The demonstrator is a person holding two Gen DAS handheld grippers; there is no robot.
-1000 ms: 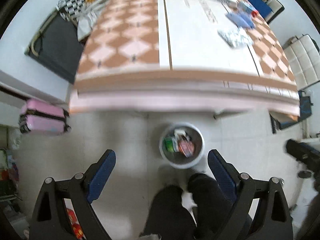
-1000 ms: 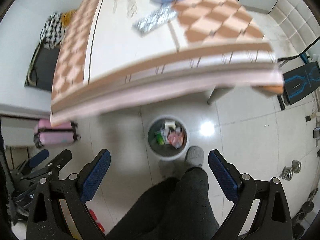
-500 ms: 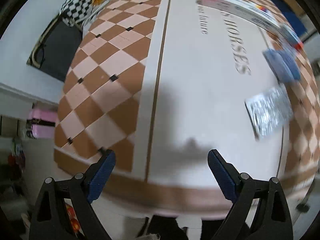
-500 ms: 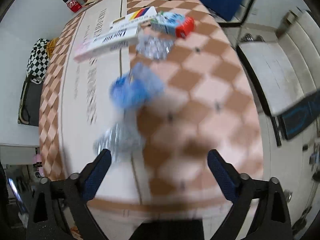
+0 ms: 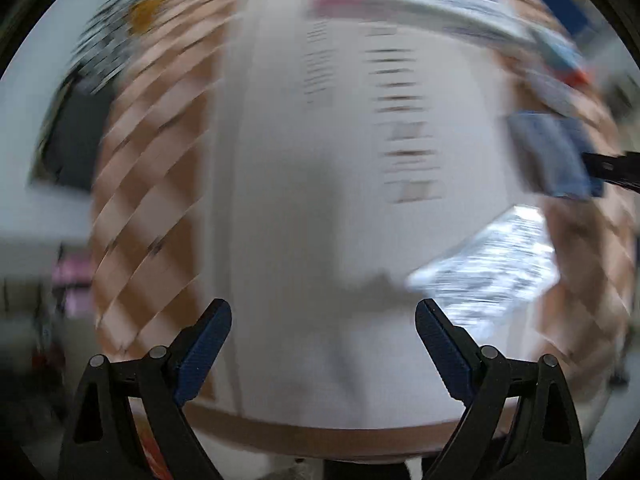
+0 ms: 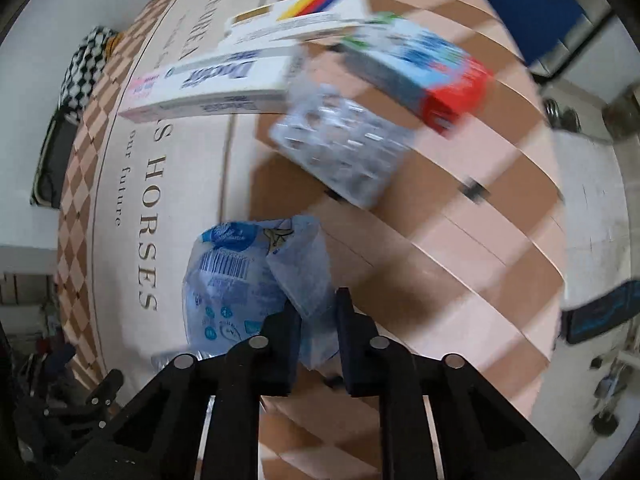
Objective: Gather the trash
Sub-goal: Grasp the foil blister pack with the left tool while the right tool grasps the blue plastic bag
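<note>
Right gripper (image 6: pixel 316 312) closing on crinkled blue plastic wrapper (image 6: pixel 248 280), near table edge. Left gripper (image 5: pixel 322 332) wide open, holding nothing, above smooth cream tablecloth (image 5: pixel 280 200). Farther: silvery blister pack (image 6: pixel 344 148), long cardboard boxes (image 6: pixel 212 84).

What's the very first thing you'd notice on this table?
The crinkly blue plastic wrapper at the near edge of the checkered tablecloth, with the right gripper closing its jaws on it. Behind it lie a shiny blister pack, a blue-and-red carton and a long white box.
</note>
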